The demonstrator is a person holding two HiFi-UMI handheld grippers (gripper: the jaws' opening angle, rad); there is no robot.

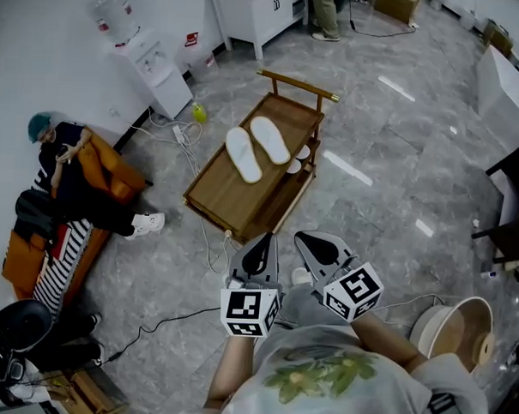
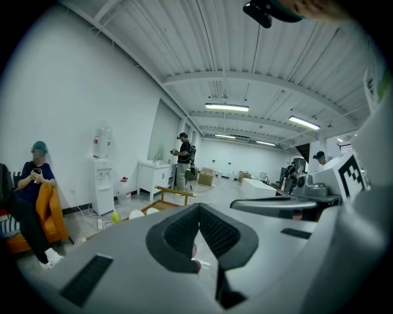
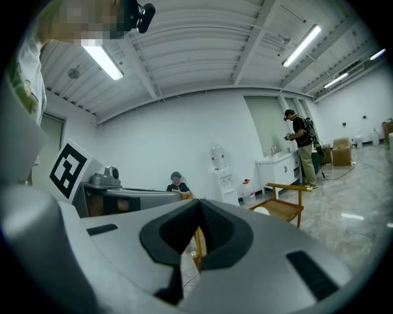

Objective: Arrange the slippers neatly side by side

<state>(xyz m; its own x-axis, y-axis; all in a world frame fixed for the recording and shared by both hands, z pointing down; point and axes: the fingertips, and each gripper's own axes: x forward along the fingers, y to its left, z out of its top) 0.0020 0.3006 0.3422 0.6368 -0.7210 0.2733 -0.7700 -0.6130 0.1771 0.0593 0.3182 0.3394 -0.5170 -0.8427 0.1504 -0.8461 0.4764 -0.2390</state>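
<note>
Nearest, the left gripper (image 1: 263, 241) and the right gripper (image 1: 309, 243) are held side by side in front of the person, both clenched with nothing between their jaws. Farther off on the grey floor stands a low wooden rack (image 1: 234, 208); the two white slippers (image 1: 244, 154) lie on top, next to each other, soles up. Beyond, a water dispenser (image 1: 156, 65) stands against the far left wall

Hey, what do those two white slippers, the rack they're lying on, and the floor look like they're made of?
Slippers: probably soft fabric or foam. They look matte white, thin and flat, with no shine.
Rack: wood, warm brown and smooth, possibly varnished.
Floor: polished stone or marble-look tile, with grey veining and bright reflections of the lights.
</note>
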